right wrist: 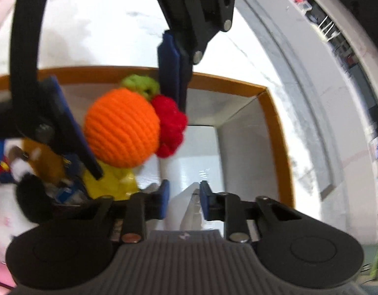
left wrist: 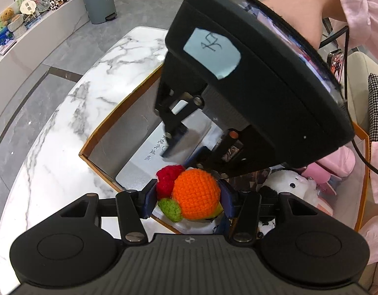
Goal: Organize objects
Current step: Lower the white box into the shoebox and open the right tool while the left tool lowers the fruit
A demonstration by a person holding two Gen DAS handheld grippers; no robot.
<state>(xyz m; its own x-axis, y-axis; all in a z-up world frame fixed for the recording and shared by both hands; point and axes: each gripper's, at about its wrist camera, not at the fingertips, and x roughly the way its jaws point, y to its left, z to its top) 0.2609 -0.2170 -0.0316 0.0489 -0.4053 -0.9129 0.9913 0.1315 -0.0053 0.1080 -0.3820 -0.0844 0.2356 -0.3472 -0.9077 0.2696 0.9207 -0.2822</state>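
Note:
A crocheted orange ball (left wrist: 196, 196) with a red bobble and a green leaf sits between the blue pads of my left gripper (left wrist: 189, 196), which is shut on it just above the box's near edge. In the right wrist view the same orange ball (right wrist: 122, 130) hangs in the left gripper (right wrist: 120, 103) over the box. My right gripper (right wrist: 184, 196) reaches down into the orange-rimmed box (left wrist: 100, 127). A flat silver packet (left wrist: 144, 169) with printed characters lies there, and its pale edge (right wrist: 191, 204) stands pinched between the right pads, though blurred.
The box (right wrist: 272, 113) stands on a white marble table (left wrist: 66, 123). Its right part holds a white plush (left wrist: 292, 184), a pink item (left wrist: 336, 164), a brown and blue plush (right wrist: 41, 162) and something yellow (right wrist: 110, 184). A pink-sleeved arm (left wrist: 348, 7) holds the right gripper (left wrist: 198, 147).

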